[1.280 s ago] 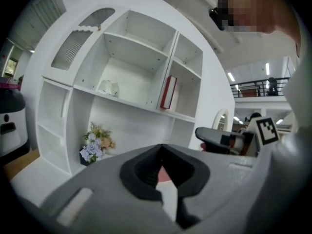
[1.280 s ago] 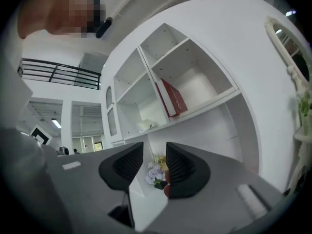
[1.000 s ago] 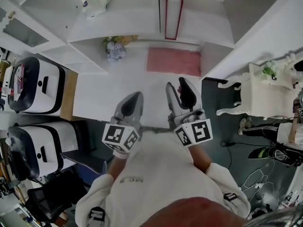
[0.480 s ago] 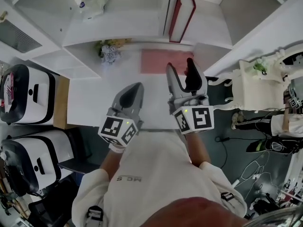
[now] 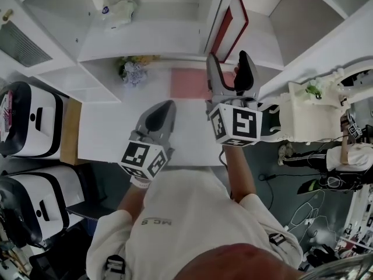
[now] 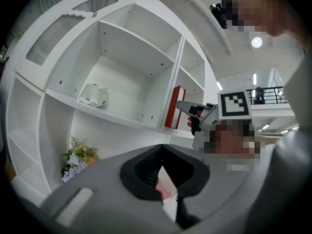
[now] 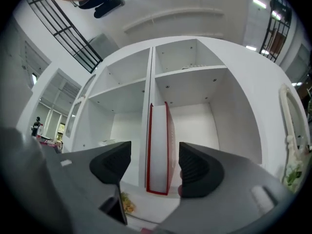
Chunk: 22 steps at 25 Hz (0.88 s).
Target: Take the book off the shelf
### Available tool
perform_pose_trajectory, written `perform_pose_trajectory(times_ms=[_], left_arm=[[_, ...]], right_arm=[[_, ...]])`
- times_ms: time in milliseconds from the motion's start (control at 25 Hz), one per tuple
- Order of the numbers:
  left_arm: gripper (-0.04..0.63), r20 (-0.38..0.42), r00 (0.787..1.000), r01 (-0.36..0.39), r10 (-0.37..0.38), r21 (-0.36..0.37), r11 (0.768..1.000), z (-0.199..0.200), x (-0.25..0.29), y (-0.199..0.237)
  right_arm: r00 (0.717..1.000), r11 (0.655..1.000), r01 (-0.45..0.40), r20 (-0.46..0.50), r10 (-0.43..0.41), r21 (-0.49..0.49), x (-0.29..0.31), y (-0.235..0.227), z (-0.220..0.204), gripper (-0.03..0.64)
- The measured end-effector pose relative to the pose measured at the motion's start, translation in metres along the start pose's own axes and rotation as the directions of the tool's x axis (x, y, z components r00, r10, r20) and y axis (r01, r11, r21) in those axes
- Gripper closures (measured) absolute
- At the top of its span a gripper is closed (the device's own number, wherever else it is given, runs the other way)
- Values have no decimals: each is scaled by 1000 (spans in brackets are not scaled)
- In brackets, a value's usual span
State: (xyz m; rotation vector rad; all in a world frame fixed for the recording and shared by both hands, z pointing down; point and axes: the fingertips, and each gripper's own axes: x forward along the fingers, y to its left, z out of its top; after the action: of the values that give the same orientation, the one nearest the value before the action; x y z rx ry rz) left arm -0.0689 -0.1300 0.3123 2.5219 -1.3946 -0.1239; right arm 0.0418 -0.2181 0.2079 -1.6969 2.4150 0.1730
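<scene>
A tall book [image 5: 232,23] with a red cover and white page edge stands upright in the shelf's right compartment, against the divider [image 5: 217,16]. My right gripper [image 5: 228,62] is raised in front of it, its jaws opening wide with nothing between them. In the right gripper view the book [image 7: 158,150] stands straight ahead, beyond the right gripper [image 7: 155,165]. My left gripper [image 5: 162,111] hangs lower over the white table [image 5: 116,127], shut and holding nothing. The left gripper view shows the left gripper [image 6: 163,177], the book [image 6: 174,107] and the right gripper [image 6: 196,112].
On the table lie a pink mat [image 5: 187,83] and a small bunch of flowers [image 5: 133,70]. A crumpled white object [image 5: 119,6] sits in the left shelf compartment. A white ornate side table [image 5: 306,112] stands at the right, and white machines [image 5: 32,115] at the left.
My right gripper has risen from table height up to the book's compartment, and its jaws have spread wider. The left gripper has hardly moved.
</scene>
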Motion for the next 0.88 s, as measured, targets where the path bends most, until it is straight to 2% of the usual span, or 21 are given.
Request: perform_pose_trajectory(times_ms=[240,440,680,880], left_arm=[[595,-31,999,-29,29,-5,1000,-8,-5,13],[595,-42,997,-69,68,-26,997,-14,-12,24],[595,-55,996,-72,70,-32,997,-19,-11,27],[595,-60,997,-59,57,-27,998,-20,-7,22]], right_arm=[[998,997,44,-36,-46,-56,30,-8,-5,324],[995,997,68,-65,-70,-39,39,-25,-13,324],[992,993,91,-79,-97,-72,44,-35,-11,441],[990,992,88,-104,-97,-92,58,-40,-14,445]])
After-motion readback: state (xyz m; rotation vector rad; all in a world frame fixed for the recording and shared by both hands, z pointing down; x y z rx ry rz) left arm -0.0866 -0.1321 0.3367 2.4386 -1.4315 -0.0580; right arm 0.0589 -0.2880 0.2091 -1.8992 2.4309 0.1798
